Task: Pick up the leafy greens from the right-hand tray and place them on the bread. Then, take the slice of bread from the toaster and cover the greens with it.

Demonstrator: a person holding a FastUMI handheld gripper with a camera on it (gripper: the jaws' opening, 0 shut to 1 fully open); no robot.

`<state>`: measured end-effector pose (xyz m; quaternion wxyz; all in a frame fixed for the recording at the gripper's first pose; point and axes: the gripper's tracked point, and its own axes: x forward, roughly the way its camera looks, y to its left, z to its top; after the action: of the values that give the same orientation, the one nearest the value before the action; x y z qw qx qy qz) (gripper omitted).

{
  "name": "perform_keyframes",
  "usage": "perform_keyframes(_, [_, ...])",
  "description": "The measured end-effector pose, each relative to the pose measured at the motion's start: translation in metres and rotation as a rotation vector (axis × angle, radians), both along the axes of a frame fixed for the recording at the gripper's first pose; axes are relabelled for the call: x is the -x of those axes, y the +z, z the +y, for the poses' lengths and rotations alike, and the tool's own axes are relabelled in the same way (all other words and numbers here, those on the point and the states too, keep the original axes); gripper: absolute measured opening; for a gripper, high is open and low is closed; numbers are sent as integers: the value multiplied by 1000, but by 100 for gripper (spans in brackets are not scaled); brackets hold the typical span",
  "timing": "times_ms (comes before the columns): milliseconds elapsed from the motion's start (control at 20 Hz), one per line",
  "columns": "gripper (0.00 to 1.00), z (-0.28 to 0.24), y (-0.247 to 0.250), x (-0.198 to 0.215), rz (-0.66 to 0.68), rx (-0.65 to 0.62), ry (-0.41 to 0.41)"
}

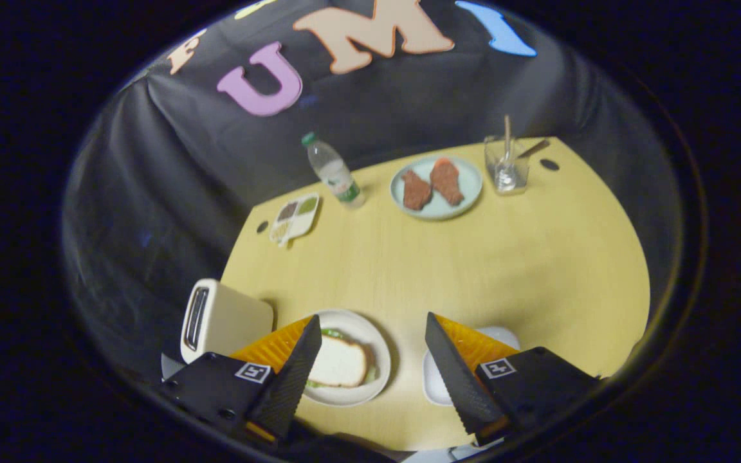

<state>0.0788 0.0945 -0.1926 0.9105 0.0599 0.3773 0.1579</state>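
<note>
My gripper (370, 325) is open, high above the table, with nothing between its fingers. Below the left finger (293, 379) a white plate (370, 334) holds a slice of bread (339, 363) lying on leafy greens (332, 333), whose edges peek out around the bread. A white toaster (219, 319) stands just left of the plate; its slot looks dark and I cannot tell what is inside. A white tray (502, 335) lies under the right finger (457, 373), mostly hidden by it.
At the far side of the yellow table (473, 270) stand a water bottle (335, 173), a pale blue plate (464, 193) with two brown pieces of food, a clear cup (507, 168) with utensils, and a small divided dish (294, 218).
</note>
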Motion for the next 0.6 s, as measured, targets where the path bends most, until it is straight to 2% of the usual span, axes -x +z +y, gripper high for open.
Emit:
perform_keyframes(150, [100,-30,58,-10,-209,13,-67])
perform_keyframes(400, [100,-59,145,-1,-521,54,-140])
perform_keyframes(600, [100,-70,199,16,-710,59,-171])
